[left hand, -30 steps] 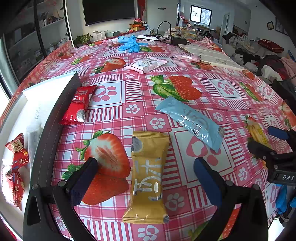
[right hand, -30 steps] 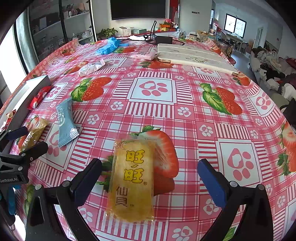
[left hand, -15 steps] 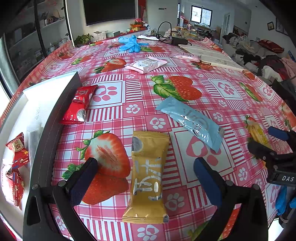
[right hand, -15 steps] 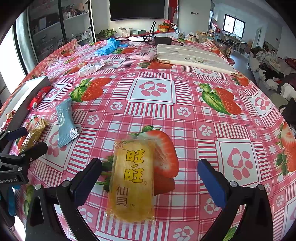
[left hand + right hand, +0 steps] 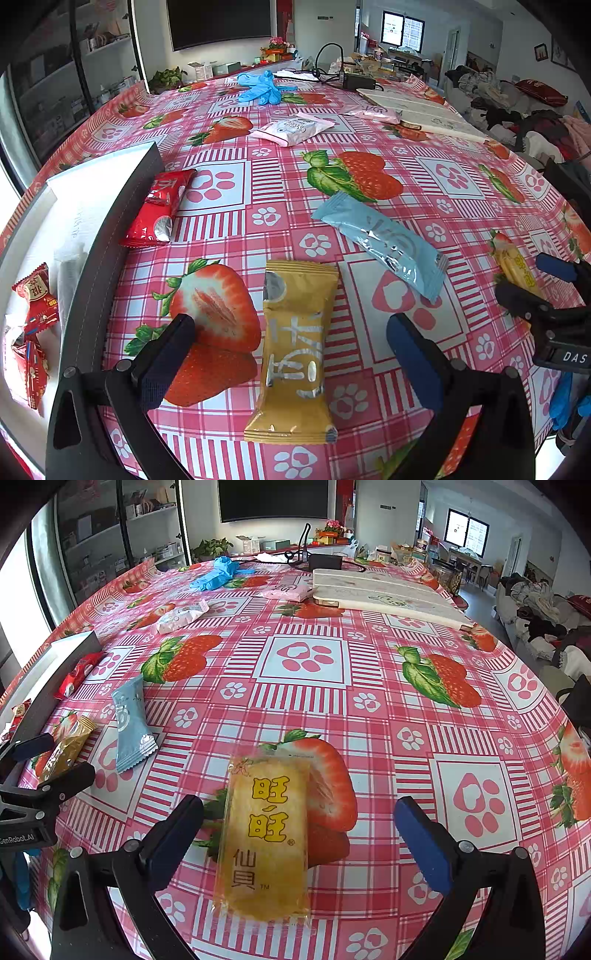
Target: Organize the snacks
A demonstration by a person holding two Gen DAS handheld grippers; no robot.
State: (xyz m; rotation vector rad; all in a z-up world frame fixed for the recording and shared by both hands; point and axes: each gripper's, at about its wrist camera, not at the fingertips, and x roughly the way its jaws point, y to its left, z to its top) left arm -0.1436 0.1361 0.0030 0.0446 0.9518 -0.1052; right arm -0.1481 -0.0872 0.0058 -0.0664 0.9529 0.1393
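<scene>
Box (image 5: 110, 236) interior in left view only

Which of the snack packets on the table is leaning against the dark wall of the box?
The red packet: its left edge rests against the box wall. The gold packet and the light blue packet lie flat, apart from it.

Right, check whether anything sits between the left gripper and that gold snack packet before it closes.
Nothing visible does. The gold snack packet lies flat on the tablecloth between the open fingers of the left gripper, and the blue packet lies clear beyond it.
</scene>
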